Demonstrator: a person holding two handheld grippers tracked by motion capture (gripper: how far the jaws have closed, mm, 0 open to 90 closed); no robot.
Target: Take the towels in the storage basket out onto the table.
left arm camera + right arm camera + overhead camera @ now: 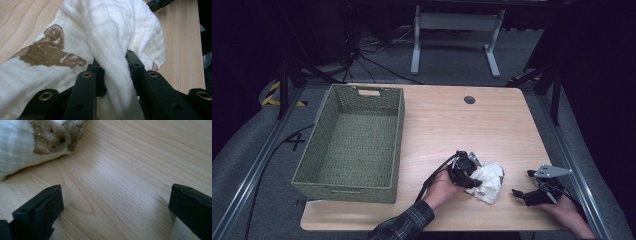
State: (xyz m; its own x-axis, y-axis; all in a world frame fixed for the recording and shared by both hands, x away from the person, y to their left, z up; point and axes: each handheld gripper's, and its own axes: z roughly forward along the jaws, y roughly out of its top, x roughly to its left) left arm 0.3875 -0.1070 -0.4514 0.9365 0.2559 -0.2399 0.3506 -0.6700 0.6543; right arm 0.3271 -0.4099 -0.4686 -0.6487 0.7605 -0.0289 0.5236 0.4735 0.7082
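A crumpled white cloth (488,181) with a brown animal print lies on the wooden table near its front edge. My left gripper (470,175) is shut on a fold of this cloth (110,50); the left gripper view has the fabric pinched between the two black jaws (113,72). My right gripper (523,196) rests low over the table to the right of the cloth, its jaws wide apart with bare wood between them (116,202). In the right gripper view a corner of the cloth (30,142) shows at the upper left.
A large green woven basket (324,182) stands on the table's left half, with nothing inside. A small round cable hole (469,100) sits near the table's far edge. Bare wood (462,125) stretches between the basket and the right edge.
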